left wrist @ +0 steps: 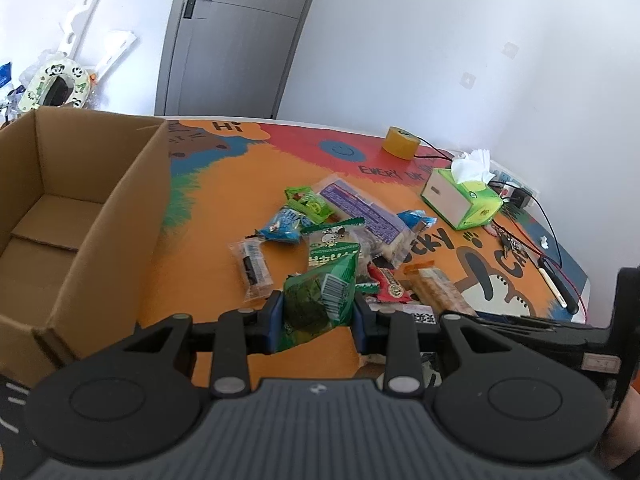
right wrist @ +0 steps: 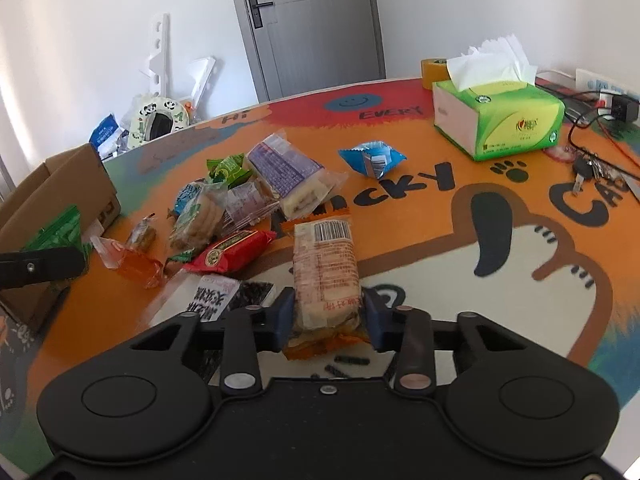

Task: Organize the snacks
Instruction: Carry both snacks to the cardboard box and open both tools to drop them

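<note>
Left claw point(left wrist: 318, 322) clenched on a crinkly green foil packet point(left wrist: 320, 300), blue pads pressing its two sides, barcode panel facing up, packet lifted above the desk point(left wrist: 200, 200). Right claw point(right wrist: 328, 320) grasping a long clear-wrapped biscuit pack point(right wrist: 326, 268), pads tight against the near end, orange crimped seal hanging out below, far end with barcode lying on the desk print. No earlier view for comparison. Heaped just left of the biscuit pack in the right wrist view: a glossy red pouch point(right wrist: 230, 254), a translucent orange sachet point(right wrist: 134, 264), a clear pack of round crackers point(right wrist: 200, 216), a purple-labelled cake slab point(right wrist: 286, 178), a small green packet point(right wrist: 230, 168). Set apart beyond, a puffy blue pillow packet point(right wrist: 372, 158) with serrated ends. Open corrugated cardboard box point(left wrist: 60, 208) at the left of the desk, flaps up, inside bare of snacks where visible. Further right, a green tissue box point(right wrist: 500, 120) with white sheets fanning out, a yellow tape roll point(left wrist: 401, 143) behind, keys point(right wrist: 588, 170) and thin red and black wires point(left wrist: 532, 224) nearby. Desk top smooth, covered with a bright cartoon print.
</note>
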Demonstrator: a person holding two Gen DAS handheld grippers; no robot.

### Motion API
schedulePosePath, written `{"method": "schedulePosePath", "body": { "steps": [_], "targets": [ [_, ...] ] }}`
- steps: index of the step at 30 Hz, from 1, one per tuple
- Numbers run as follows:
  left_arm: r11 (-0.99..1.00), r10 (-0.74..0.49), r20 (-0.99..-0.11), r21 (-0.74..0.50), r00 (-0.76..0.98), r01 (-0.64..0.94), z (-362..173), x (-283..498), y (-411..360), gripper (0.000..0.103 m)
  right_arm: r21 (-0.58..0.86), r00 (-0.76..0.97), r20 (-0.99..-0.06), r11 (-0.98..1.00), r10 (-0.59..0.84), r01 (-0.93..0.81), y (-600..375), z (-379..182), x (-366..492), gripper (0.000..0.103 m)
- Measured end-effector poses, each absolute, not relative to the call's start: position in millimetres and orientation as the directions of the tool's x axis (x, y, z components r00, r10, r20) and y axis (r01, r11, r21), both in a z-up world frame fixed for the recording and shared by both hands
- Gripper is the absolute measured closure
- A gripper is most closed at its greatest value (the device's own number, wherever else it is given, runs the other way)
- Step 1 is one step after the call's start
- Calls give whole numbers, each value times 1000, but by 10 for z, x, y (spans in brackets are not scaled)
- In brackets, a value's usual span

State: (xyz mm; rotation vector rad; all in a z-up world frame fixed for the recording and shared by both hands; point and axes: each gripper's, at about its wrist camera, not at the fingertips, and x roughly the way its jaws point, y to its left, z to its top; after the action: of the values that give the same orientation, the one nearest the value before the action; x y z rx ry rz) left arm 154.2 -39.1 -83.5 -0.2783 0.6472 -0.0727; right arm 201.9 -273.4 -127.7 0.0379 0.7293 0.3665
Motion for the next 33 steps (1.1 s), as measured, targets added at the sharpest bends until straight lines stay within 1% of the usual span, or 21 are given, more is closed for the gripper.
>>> {"method": "schedulePosePath", "body": {
  "steps": [9,16,27,33],
  "targets": [
    [964,-143,-550,-266,823,-11,-804,1368,-359,70,192,735,-583,938,346,-290,-2842,-1152,1771,68],
    [967,-134,-521,-254,843,-3,-697,1209,-318,70,187,753,-553,934,355,-303,-2752,-1019,1567,68],
    [974,-58,-448,-223,892,-48,-391,981,-111,70,195,775,-491,917,398,-348,-2481,-778,1345,68],
    [972,-24,-430,-222,903,-80,-298,890,10,70,195,771,-464,900,435,-391,-2258,-640,1312,68]
  ]
}}
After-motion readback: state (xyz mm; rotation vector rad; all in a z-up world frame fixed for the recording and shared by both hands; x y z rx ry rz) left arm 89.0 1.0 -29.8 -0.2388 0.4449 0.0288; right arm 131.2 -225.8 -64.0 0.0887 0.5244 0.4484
